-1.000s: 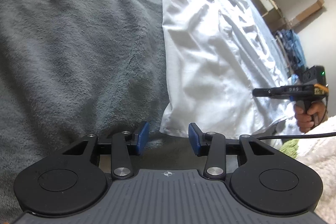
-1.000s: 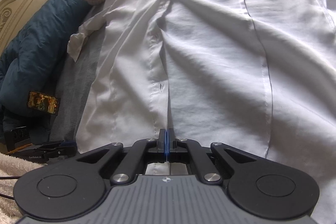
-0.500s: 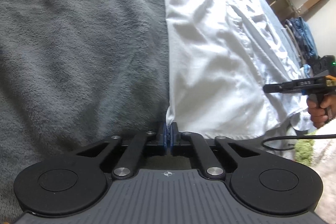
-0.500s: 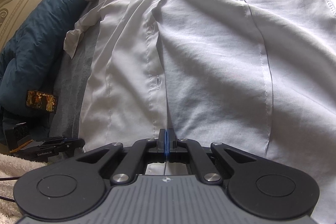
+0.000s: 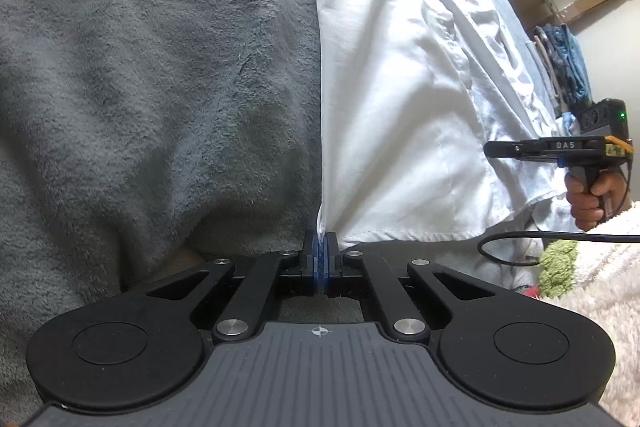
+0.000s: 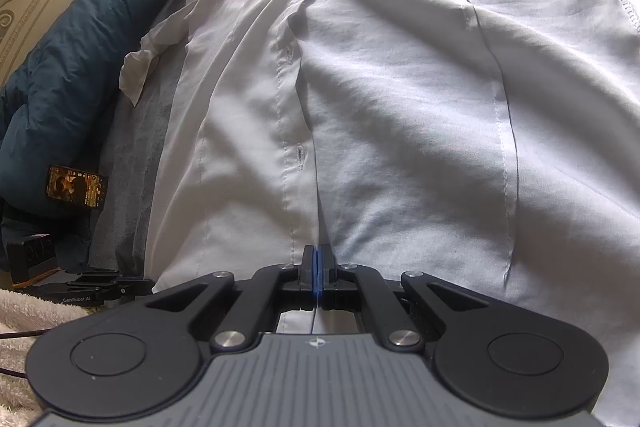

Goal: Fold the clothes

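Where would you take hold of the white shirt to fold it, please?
At its hem corners, from the hem side: the white shirt lies flat on the grey blanket, and only its edges lift free. Both hand-held grippers, left and right, already pinch there.

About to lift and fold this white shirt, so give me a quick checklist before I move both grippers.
1. Left gripper shut on the white cotton shirt corner: ok.
2. Right gripper shut on the shirt's front edge: ok.
3. Shirt lying flat on the grey fleece blanket: not ok, wrinkled.
4. Black cable clear of the shirt: ok.
5. Sleeves tucked: cannot tell.
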Tool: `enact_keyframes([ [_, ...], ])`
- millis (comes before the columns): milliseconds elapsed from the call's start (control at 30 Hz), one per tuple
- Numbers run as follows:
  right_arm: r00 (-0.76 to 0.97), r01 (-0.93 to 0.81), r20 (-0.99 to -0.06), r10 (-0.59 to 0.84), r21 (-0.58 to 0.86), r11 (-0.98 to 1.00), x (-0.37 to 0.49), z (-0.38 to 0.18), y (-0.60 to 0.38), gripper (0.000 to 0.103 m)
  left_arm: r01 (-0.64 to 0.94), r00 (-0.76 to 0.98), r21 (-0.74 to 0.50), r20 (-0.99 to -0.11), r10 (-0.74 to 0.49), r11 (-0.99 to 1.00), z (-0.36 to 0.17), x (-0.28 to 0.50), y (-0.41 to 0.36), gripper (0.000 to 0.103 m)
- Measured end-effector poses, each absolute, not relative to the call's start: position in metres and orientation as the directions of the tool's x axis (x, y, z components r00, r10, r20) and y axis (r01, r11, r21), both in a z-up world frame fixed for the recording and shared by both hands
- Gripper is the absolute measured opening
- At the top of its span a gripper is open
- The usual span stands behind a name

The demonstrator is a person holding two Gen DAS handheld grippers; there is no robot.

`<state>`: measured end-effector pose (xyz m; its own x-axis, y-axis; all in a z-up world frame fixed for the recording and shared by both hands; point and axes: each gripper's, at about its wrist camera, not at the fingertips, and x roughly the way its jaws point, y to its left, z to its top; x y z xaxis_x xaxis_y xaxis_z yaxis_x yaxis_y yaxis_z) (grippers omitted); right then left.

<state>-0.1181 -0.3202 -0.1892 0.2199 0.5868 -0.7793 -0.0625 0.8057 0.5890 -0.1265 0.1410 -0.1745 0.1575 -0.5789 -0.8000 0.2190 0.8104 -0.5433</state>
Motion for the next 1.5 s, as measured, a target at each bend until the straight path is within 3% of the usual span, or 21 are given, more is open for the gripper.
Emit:
enact_keyframes([
  [533,0.215,-0.051,-0.780,0.588,0.592,0.804,-0.119,-0.189,-0.321,0.000,0.204,0.137,-0.531,-0.816,-0.561,0.822,-0.180,-0.125,0.139,0.003],
  [733,0.206,-0.039,-0.782,0.589,0.594,0.803,-0.119,-0.187,-0.321,0.002,0.213,0.161,-0.490,-0.836,-0.525,0.845,-0.172,-0.128,0.143,0.022],
  [833,0.202,-0.053,-0.785,0.586,0.589,0.807,-0.119,-0.182,-0.322,0.008,0.190,0.190,-0.478,-0.839,-0.509,0.858,-0.166,-0.128,0.151,0.030],
  [900,0.199,-0.062,-0.787,0.584,0.585,0.809,-0.119,-0.178,-0.322,0.020,0.174,0.209,-0.470,-0.841,-0.499,0.865,-0.162,-0.127,0.157,0.036],
  [1000,0.207,-0.094,-0.791,0.576,0.570,0.816,-0.120,-0.168,-0.322,0.036,0.150,0.238,-0.458,-0.843,-0.482,0.876,-0.155,-0.127,0.165,0.036],
  [1500,0.400,-0.107,-0.743,0.536,0.543,0.833,-0.092,-0.114,-0.344,0.037,0.118,0.428,-0.446,-0.783,-0.451,0.887,-0.113,-0.078,0.173,0.036],
])
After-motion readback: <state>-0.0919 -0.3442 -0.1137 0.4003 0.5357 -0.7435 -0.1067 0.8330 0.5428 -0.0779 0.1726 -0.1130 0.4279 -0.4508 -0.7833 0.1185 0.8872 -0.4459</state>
